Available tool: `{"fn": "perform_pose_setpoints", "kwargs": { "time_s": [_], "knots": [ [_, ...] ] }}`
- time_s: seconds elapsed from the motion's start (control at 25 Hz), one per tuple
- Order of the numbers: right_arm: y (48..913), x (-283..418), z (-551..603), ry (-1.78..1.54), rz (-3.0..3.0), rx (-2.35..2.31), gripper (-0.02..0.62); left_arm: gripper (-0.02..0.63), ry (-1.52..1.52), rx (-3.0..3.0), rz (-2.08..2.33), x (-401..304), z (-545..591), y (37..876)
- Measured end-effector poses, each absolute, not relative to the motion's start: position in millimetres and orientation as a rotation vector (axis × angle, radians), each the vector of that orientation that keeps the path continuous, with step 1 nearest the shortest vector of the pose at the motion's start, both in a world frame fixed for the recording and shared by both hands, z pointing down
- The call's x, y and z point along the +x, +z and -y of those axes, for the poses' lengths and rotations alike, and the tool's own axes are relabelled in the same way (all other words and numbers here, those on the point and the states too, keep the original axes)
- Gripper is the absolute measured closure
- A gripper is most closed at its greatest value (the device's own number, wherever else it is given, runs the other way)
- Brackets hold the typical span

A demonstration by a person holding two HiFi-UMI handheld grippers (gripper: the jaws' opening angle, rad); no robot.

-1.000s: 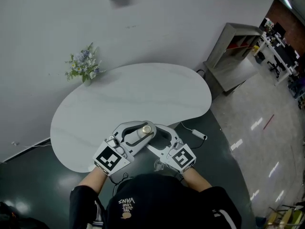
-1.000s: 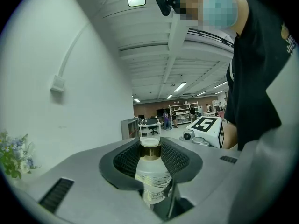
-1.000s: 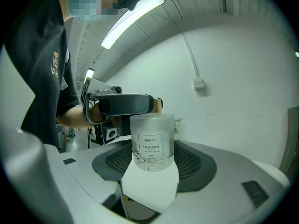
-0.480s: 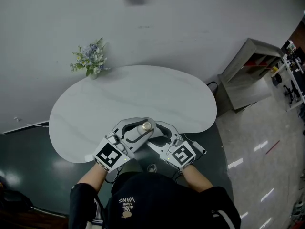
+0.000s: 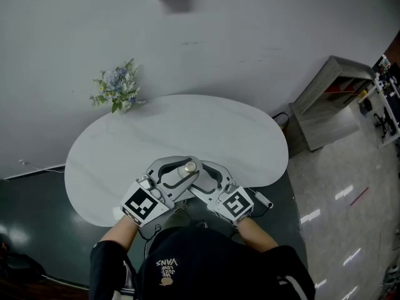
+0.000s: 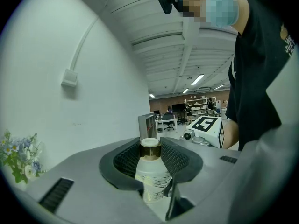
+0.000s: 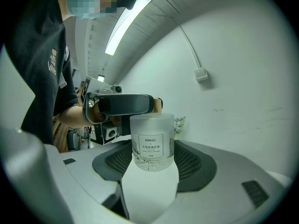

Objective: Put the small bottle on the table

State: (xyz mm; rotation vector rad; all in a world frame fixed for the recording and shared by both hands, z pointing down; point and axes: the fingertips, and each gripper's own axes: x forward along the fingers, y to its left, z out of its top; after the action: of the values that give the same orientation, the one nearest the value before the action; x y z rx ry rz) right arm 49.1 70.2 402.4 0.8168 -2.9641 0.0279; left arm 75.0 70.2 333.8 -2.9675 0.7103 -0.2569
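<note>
A small frosted bottle with a gold collar and cream cap hangs over the near edge of the white table. My left gripper is shut on its neck and shoulder, and in the left gripper view the bottle sits between the mesh pads with its cap pointing away. My right gripper meets it from the right. In the right gripper view the labelled body fills the gap between both pads, and the left gripper crosses its top. The right gripper's marker cube shows beyond my left jaw.
A small bunch of flowers stands at the table's far left by the wall. A grey shelf unit stands on the right. A white adapter with a cable lies on the dark floor by the table's near right edge.
The head view has shifted, so the table and flowers sit a little further right and lower. Both grippers keep the same hold on the bottle.
</note>
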Motion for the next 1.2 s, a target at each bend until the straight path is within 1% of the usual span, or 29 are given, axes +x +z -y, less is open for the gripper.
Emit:
{"fn": "perform_pose_setpoints", "kwargs": {
  "time_s": [0.36, 0.56, 1.2],
  "knots": [
    [395.3, 20.1, -5.2, 0.083, 2.965, 0.809, 0.345, 0.457, -0.287, -2.953, -0.741, 45.7, -3.7, 329.0],
    [400.3, 4.1, 34.6, 0.045, 2.951, 0.794, 0.345, 0.457, -0.284, -2.946, -0.774, 28.6, 35.1, 334.5],
    [462.6, -24.6, 136.6, 0.136, 2.925, 0.781, 0.345, 0.459, -0.311, -3.036, -0.849, -4.4, 144.1, 399.1]
  ]
}}
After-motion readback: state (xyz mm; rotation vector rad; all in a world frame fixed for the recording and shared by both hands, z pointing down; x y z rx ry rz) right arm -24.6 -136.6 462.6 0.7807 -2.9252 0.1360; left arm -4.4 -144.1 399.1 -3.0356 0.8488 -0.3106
